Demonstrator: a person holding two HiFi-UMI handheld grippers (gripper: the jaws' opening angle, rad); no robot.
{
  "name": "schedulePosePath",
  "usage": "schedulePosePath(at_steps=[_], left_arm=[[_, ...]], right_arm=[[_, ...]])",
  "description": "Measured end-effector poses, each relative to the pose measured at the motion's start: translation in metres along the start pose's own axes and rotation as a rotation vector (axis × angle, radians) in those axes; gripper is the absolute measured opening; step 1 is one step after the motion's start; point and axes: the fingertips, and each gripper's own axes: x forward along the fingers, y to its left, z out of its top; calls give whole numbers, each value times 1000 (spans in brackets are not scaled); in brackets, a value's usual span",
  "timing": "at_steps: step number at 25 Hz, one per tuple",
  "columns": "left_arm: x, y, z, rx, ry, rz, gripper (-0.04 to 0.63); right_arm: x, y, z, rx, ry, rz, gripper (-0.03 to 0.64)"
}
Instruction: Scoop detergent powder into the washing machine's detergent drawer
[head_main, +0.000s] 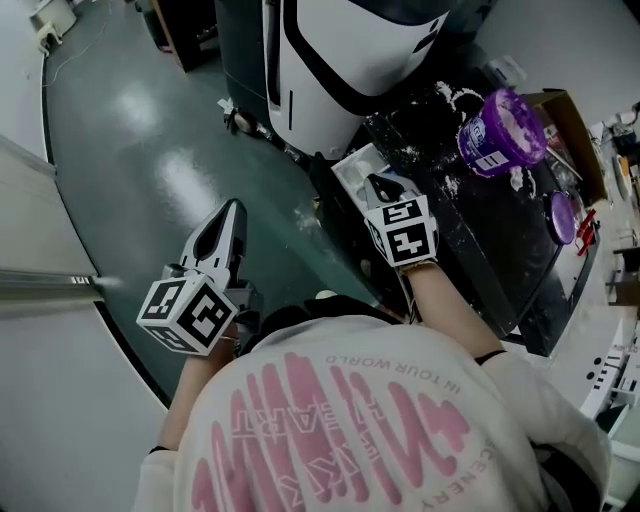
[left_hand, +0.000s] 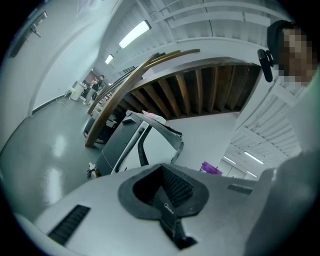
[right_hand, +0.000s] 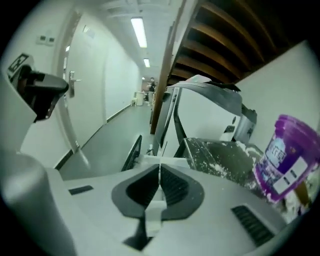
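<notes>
- The right gripper (head_main: 378, 184) is held just over the pulled-out detergent drawer (head_main: 352, 170) and angled down at it. Judged: it is placed there so that powder lands in the compartment.
- Its jaws are seen almost together, nipped on a thin white strip (right_hand: 153, 216). The strip is taken to be the scoop's handle, gripped flat so the scoop can be tipped.
- The left gripper (head_main: 230, 208) is kept well apart to the left, over the floor (head_main: 150, 150). Its jaws are together with nothing between them; it is judged idle and parked out of the way.
- The purple detergent tub (head_main: 503, 128) is stood on the black machine top (head_main: 470, 235), near the drawer. What looks like its lid (head_main: 560, 216) is laid aside to the right, so only a short reach is needed for scooping.
- Spilled powder (head_main: 452, 97) is scattered on the top beside the tub.
- The scoop's bowl is shown in no view, so whether powder is in it cannot be told.
- The drawer's inside is partly covered by the right gripper in the head view, and its fill level cannot be made out.
- The white-and-black appliance (head_main: 340, 50) is cut off at the top edge and cannot be identified.
- The clutter at the right edge is too small to name.
</notes>
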Motion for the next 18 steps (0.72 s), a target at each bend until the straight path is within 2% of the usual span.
schedulePosePath(at_steps=[4, 9, 14, 16, 18], left_arm=[[-4, 2, 2, -5, -13, 10, 1], [-11, 5, 2, -13, -25, 21, 0], [-20, 10, 5, -12, -39, 36, 0], [-25, 12, 8, -12, -47, 42, 0], [-29, 14, 9, -12, -54, 45, 0]], right_arm=[[2, 13, -1, -251, 46, -26, 3], [5, 22, -4, -487, 69, -54, 2], [5, 27, -1, -746, 65, -131, 2], [4, 31, 0, -823, 61, -153, 2], [2, 33, 2, -845, 51, -172, 2]])
